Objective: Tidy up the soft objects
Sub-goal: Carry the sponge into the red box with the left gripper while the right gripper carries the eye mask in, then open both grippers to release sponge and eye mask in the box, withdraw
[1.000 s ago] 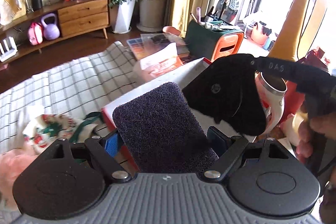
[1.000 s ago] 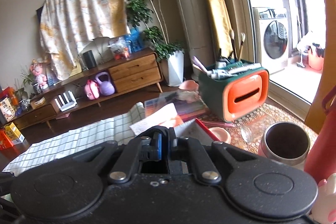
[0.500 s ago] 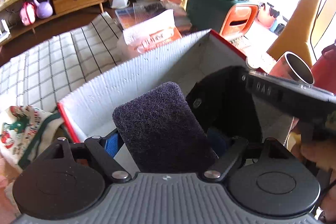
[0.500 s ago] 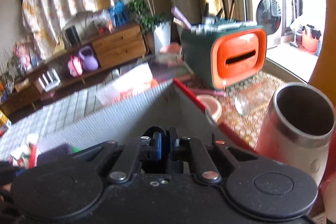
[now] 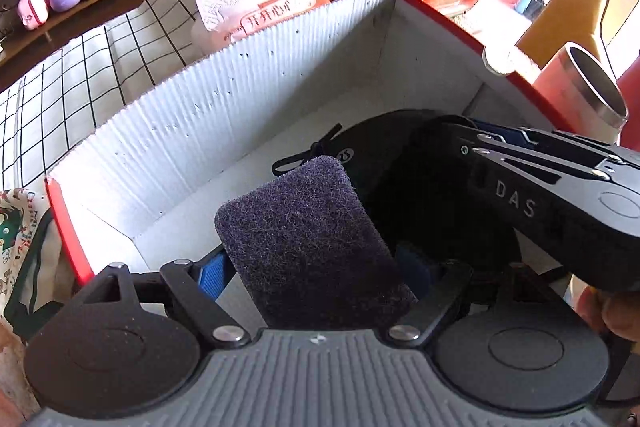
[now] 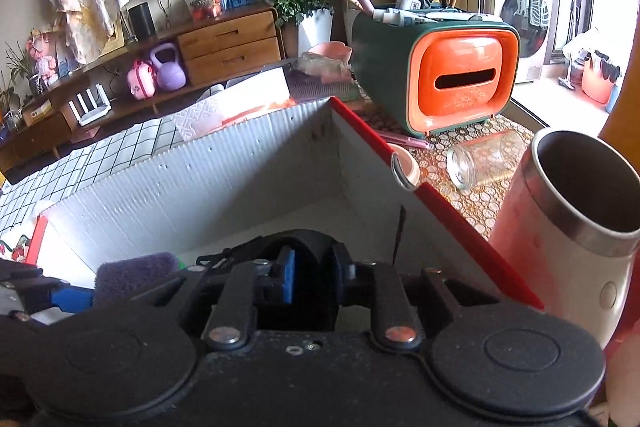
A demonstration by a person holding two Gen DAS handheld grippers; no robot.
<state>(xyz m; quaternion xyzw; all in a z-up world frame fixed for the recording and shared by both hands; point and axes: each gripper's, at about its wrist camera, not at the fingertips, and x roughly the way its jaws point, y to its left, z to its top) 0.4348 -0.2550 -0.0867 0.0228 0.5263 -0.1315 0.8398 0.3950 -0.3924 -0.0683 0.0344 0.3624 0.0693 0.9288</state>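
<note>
My left gripper (image 5: 316, 267) is shut on a dark purple scouring pad (image 5: 308, 235) and holds it inside a white corrugated box with red rims (image 5: 224, 107). The pad also shows in the right wrist view (image 6: 136, 271). My right gripper (image 6: 312, 275) has its jaws a little apart around a black fabric item (image 6: 308, 247), low inside the same box (image 6: 224, 179). In the left wrist view the black fabric (image 5: 384, 155) lies on the box floor under the right gripper's body (image 5: 540, 195).
A steel-rimmed pink tumbler (image 6: 568, 227) stands right of the box. A glass jar (image 6: 480, 159) lies on its side near a green and orange organiser (image 6: 448, 75). A checked cloth (image 5: 80, 75) and a printed fabric (image 5: 16, 239) lie left of the box.
Both grippers have moved forward and down into the box. The black fabric has gone from hanging in the air to lying on the box floor, and the right jaws have opened slightly.
</note>
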